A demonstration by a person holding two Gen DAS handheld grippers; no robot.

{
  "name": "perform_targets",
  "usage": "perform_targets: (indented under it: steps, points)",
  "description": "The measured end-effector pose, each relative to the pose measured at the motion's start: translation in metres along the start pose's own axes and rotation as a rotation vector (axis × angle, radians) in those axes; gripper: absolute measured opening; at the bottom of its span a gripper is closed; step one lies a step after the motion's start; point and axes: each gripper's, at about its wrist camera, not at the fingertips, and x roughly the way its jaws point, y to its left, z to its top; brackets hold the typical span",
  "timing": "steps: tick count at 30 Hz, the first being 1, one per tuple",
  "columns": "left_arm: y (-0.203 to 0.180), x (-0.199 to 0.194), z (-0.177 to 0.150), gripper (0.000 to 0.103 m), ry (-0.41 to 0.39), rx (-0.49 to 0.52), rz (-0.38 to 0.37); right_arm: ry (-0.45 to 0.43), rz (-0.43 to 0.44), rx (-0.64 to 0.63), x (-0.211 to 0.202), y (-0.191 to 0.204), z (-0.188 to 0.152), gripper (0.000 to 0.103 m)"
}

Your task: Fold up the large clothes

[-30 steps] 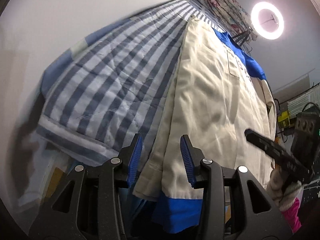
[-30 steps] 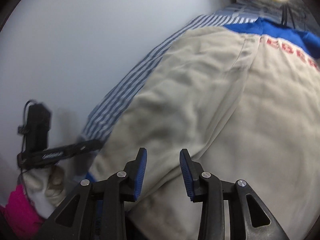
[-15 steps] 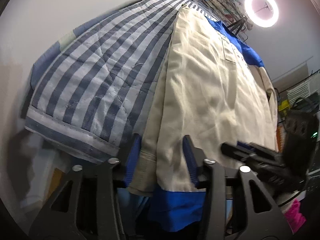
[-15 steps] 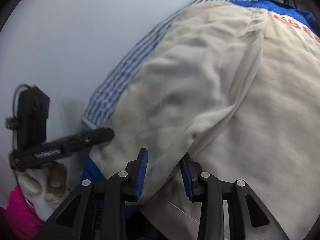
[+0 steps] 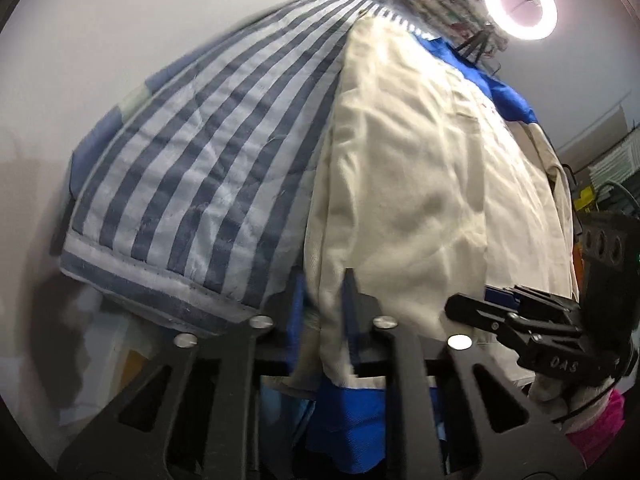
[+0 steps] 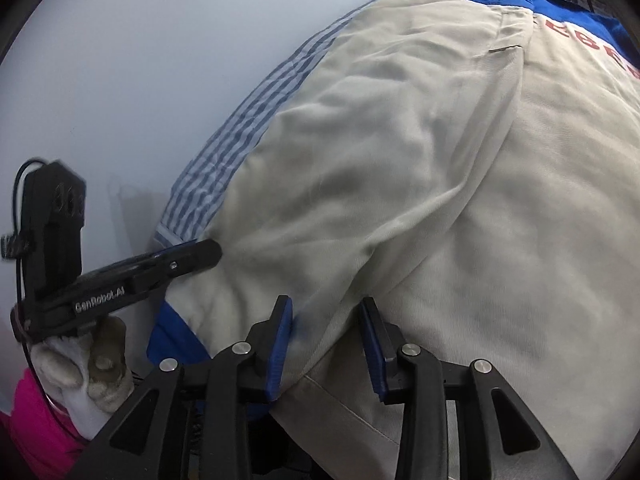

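Lying flat on the striped quilt (image 5: 192, 168), the cream garment (image 5: 420, 184) has its near hem pinched by the left hand-held gripper (image 5: 322, 312), whose jaws have just closed; the right hand-held gripper (image 6: 326, 332) stands spread astride a fold at the hem, not pressing it.

left gripper (image 5: 322, 304) just clamped shut; right gripper (image 6: 326, 334) jaws apart.

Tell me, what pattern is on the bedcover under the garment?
The bedcover has dark blue and pale stripes, clearest in the left wrist view.
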Motion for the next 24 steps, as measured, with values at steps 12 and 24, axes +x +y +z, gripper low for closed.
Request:
perform_targets:
  steps: [12,24]
  points:
    - [-0.063,-0.037,-0.007,0.007,-0.154,0.237,0.016,-0.066,0.023,0.0,-0.03,0.019,0.101,0.063]
    - [-0.097,-0.023,-0.013,0.005,-0.153,0.351,0.026,0.111,-0.205,-0.087,0.063,0.04,0.167,0.025]
